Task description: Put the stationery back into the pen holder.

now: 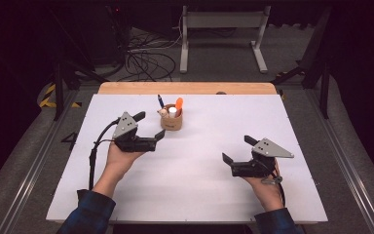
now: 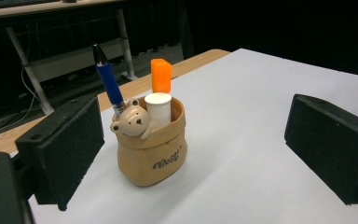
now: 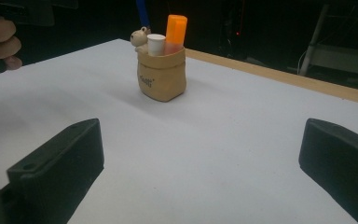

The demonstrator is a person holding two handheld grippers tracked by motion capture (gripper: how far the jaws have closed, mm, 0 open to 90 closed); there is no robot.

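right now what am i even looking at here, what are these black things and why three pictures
A person sits at a white table and holds a hand tool in each hand. Each tool is a gripper with two black fingers that open and shut like tongs.

The high view looks down from above the person. There the left gripper is at the left, close to a pen holder, and the right gripper is farther back at the right.

The other two pictures come from small cameras riding on the grippers, so the black blocks at the bottom are each gripper's own fingers.

On the table stands a tan bag-shaped pen holder with a little bear on its rim. It holds a blue pen, an orange marker and a white-capped item.

Both grippers are open and hold nothing.
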